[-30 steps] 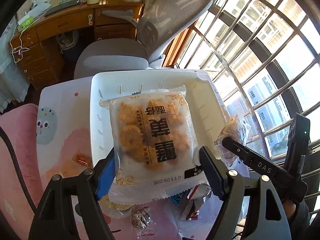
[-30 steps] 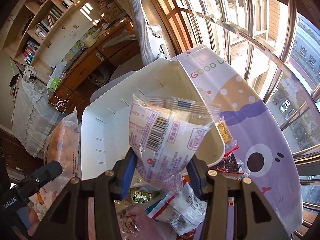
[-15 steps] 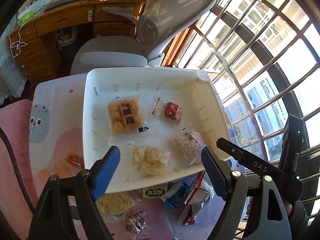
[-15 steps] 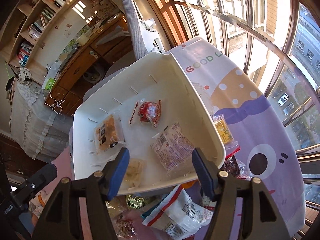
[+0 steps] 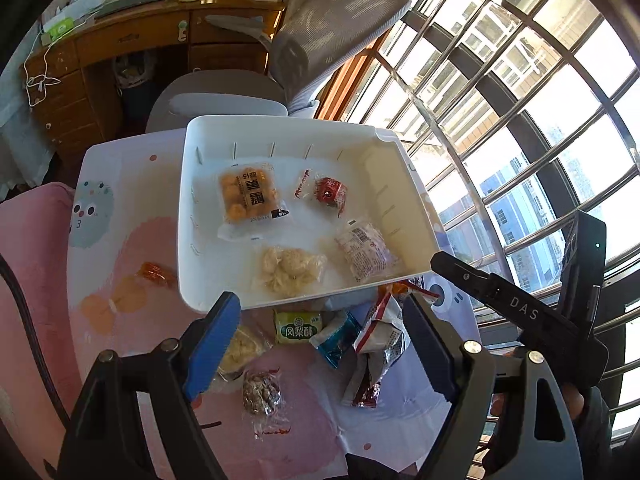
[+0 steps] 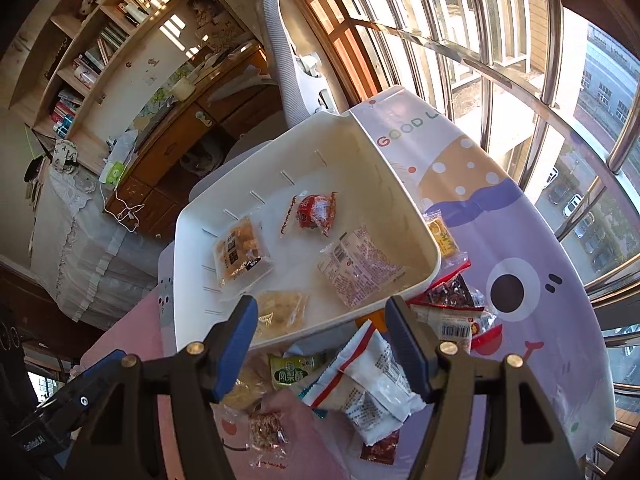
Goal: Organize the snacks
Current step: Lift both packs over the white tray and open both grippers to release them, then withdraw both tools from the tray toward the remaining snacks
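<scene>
A white bin [image 5: 304,128] sits on the cartoon tablecloth and holds several snack packets. They include an orange one [image 5: 248,196], a red one [image 5: 330,192], a barcode one [image 5: 362,248] and a pale one [image 5: 288,268]. My left gripper [image 5: 320,340] hangs open and empty just short of the bin's near rim. Under it lie loose snacks: a green pack [image 5: 298,326], a blue pack [image 5: 336,338] and a nut pack [image 5: 262,394]. My right gripper [image 6: 320,320] is also open and empty near that rim of the bin [image 6: 400,184], above a white-and-red pack [image 6: 368,384].
A grey office chair [image 5: 320,40] and a wooden desk [image 5: 132,40] stand beyond the table. Barred windows [image 5: 520,120] run along the right. A pink cushion [image 5: 28,280] borders the left. More packets [image 6: 452,292] lie by the bin's right corner.
A second ago each gripper held a packet over the bin. Both have opened, the orange and barcode packets now lie in the bin, and both grippers have drawn back to the near side.
</scene>
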{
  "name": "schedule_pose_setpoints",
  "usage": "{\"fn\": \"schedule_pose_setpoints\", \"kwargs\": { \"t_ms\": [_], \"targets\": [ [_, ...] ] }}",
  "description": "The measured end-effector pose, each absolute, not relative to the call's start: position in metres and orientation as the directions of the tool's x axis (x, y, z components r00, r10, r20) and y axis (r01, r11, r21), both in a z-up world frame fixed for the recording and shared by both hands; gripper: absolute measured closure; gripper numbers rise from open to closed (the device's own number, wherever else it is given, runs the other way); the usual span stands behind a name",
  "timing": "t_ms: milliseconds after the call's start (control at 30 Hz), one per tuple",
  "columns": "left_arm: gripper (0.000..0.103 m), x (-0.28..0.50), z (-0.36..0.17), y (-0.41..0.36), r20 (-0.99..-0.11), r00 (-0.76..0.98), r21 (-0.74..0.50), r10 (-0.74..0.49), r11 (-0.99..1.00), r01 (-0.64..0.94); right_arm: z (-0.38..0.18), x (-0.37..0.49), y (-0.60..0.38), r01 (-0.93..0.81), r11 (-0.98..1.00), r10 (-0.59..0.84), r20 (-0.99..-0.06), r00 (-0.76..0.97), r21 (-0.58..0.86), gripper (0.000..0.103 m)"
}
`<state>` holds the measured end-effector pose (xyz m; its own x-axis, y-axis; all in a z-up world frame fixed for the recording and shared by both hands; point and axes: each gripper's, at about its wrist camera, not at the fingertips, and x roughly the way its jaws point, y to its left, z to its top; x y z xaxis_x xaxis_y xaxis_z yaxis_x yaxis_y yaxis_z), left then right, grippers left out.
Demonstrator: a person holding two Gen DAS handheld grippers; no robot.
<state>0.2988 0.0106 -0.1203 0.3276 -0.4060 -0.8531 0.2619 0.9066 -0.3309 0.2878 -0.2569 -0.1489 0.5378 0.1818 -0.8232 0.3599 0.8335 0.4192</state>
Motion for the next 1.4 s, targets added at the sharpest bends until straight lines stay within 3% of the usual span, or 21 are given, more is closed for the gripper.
{"fn": "schedule_pose_setpoints", "kwargs": {
  "t_ms": [733, 1400],
  "targets": [
    [0.021, 0.143, -0.101, 0.066, -0.846, 0.362, -0.287, -0.392, 0.906, 0.313, -0.127, 0.138, -0.190, 0.328, 0.865, 0.135, -0.804, 0.579, 0.381, 0.036],
    [0.021, 0.127, -0.134, 0.037, -0.896, 0.339, -0.253, -0.286, 0.958, 0.137, -0.138, 0.120, -0.220, 0.159, 0.956, 0.128, -0.837, 0.532, 0.247, 0.034]
  ]
}}
